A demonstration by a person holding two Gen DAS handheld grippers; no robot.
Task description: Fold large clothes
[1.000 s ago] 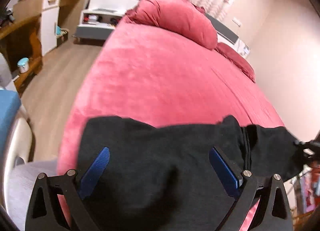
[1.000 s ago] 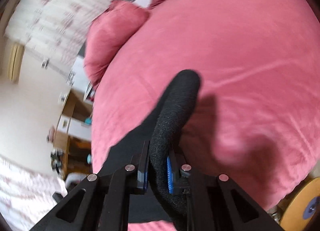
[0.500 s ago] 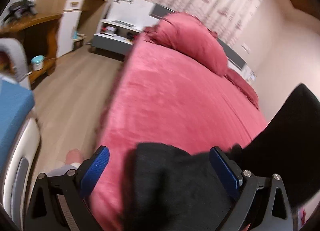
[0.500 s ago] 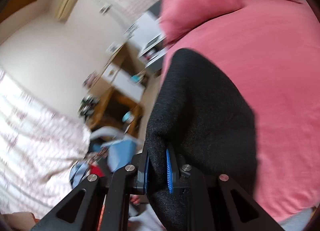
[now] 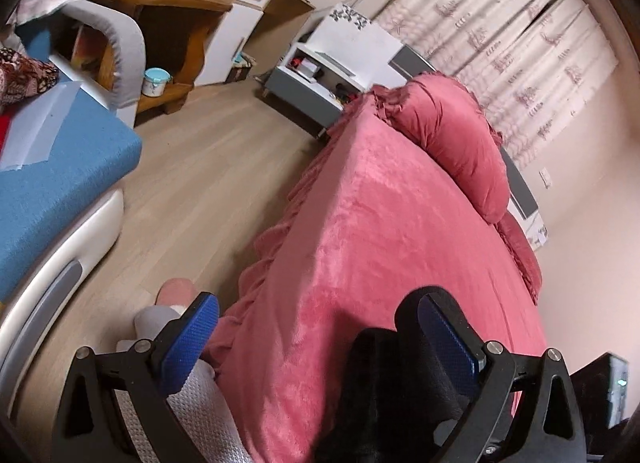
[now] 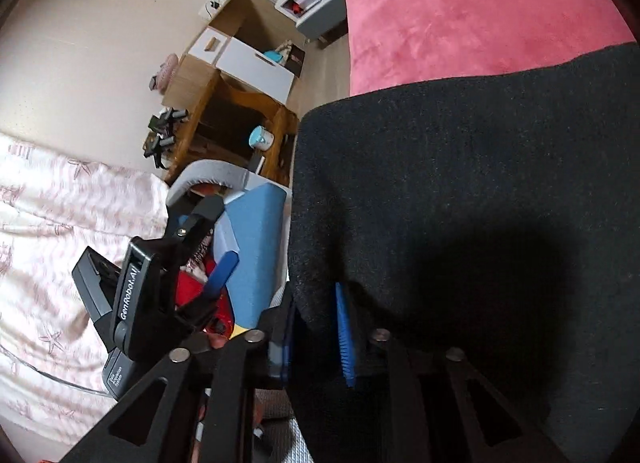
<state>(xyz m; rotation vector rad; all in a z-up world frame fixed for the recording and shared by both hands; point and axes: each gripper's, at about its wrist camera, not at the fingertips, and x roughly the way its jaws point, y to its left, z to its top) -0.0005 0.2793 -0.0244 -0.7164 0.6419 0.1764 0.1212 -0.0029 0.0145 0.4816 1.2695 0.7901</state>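
The black garment point(image 6: 460, 191) hangs from my right gripper point(image 6: 314, 327), which is shut on its edge and holds it up above the pink bed point(image 6: 460, 11). In the left wrist view a black fold point(image 5: 384, 379) drapes around the right finger point(image 5: 448, 339) of my left gripper point(image 5: 316, 337), which is open and holds nothing, over the bed's near corner point(image 5: 384, 231). The left gripper also shows in the right wrist view point(image 6: 208, 263), open, to the left of the cloth.
A pink pillow point(image 5: 452, 143) lies at the bed's head. A blue-cushioned seat point(image 5: 48, 179) stands left, across bare wooden floor point(image 5: 200, 175). A wooden desk point(image 5: 172, 19) and white nightstand point(image 5: 336, 63) stand at the back. The person's leg and slipper point(image 5: 172, 295) are below.
My right gripper has lifted the garment off the bed and swung it left. My left gripper has swung left to the bed's edge; the cloth no longer lies spread under it.
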